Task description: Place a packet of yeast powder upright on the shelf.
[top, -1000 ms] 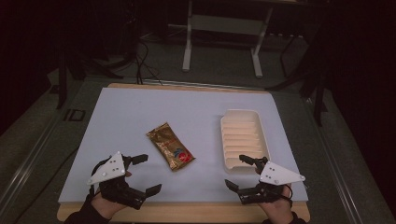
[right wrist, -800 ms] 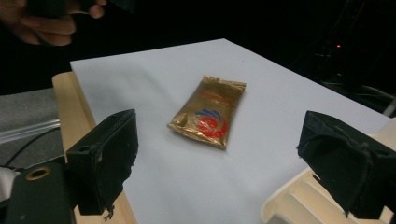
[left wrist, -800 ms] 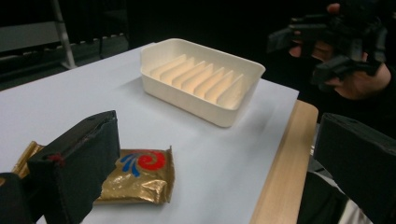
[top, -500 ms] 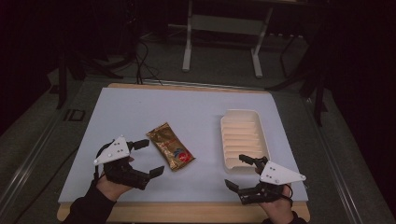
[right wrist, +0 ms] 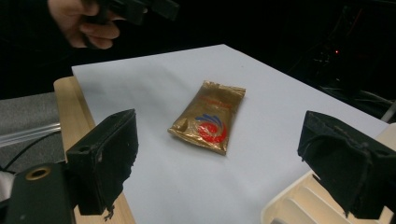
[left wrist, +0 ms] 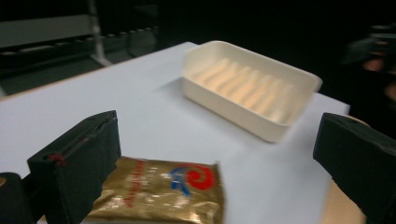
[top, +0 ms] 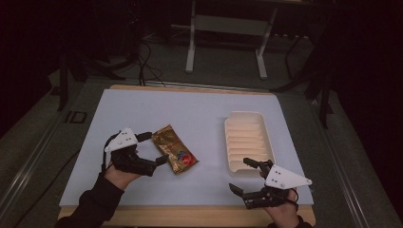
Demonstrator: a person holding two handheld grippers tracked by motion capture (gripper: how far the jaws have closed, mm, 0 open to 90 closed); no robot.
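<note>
A flat gold foil sachet with a red and blue swirl printed on it (top: 174, 148) lies on the pale blue sheet that covers the desk (top: 199, 114), left of centre. My left gripper (top: 154, 148) hangs at its left edge with the jaws spread wide, one tip near the sachet's far corner and the other just beside its near long edge; I cannot tell whether either tip touches the foil. In the left gripper view the sachet (left wrist: 161, 190) sits low between those jaws.

I judge the sachet to be light, thin and soft, with slick foil that will crumple and slide rather than resist. It lies flat on the sheet, so there is no raised body to close on. The crimped end seams look like the stiffest parts. I would take it across its narrow width near the middle, or pinch one sealed end and let the rest hang.

My right gripper (top: 246, 177) rests near the desk's front edge, jaws wide apart and holding nothing, just in front of the cream ribbed plastic tray (top: 263, 140), which stands empty to the sachet's right, well apart from it.
</note>
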